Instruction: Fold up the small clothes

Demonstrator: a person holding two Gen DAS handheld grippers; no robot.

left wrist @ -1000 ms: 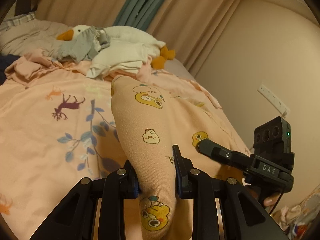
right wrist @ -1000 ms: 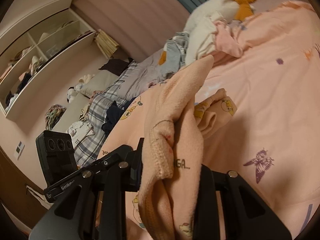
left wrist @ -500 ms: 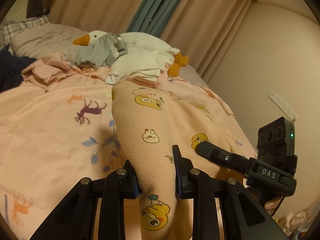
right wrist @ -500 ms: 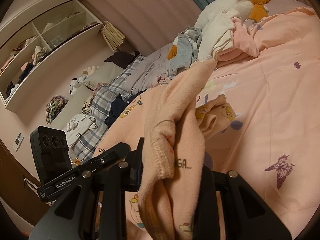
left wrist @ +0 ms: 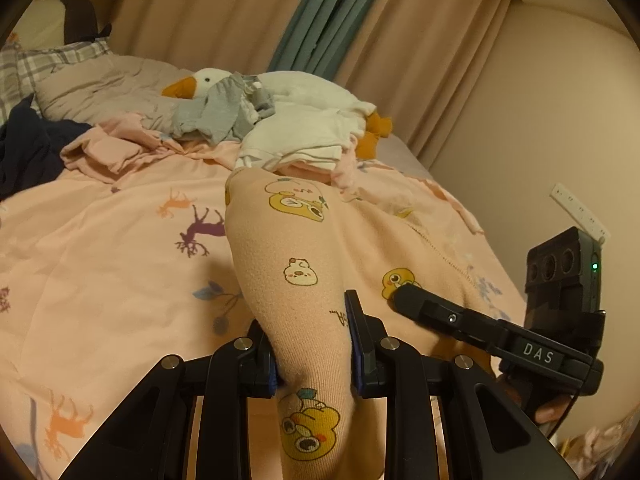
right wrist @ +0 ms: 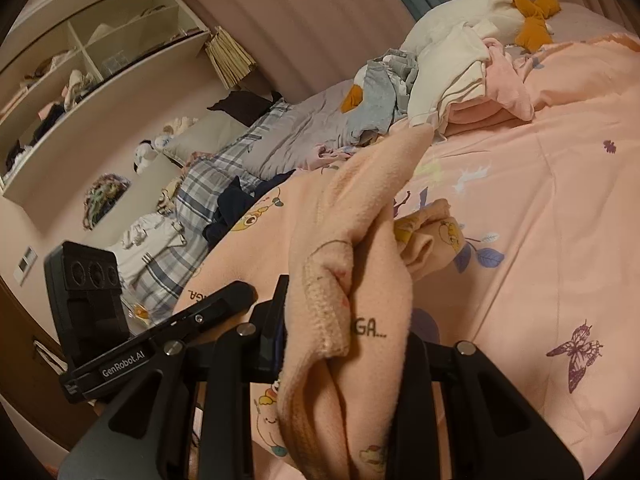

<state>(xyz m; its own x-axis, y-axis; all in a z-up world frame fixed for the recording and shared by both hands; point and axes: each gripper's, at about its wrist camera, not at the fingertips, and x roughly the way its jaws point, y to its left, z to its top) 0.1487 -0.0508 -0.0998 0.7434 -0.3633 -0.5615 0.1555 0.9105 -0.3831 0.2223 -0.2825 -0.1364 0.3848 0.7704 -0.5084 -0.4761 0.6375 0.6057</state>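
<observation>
Garment: peach fleece garment (left wrist: 296, 248) with duck prints, raised above the bed between both tools; free end draped down onto the bedspread (left wrist: 100, 248)
Left tool (left wrist: 314, 344): jaws narrowed and pressed on a bunched fold of the garment; fabric gripped between the pads
Right tool (right wrist: 344, 332): jaws clamped on a thick ribbed edge of the same garment (right wrist: 352, 240); right finger hidden by cloth
Bedspread: pink, printed with deer, leaves, butterflies
Far end of bed: plush goose (left wrist: 288, 88) under a heap of grey and white clothes (left wrist: 256, 124)
Wall: open shelves (right wrist: 80, 68), seen from the right wrist
</observation>
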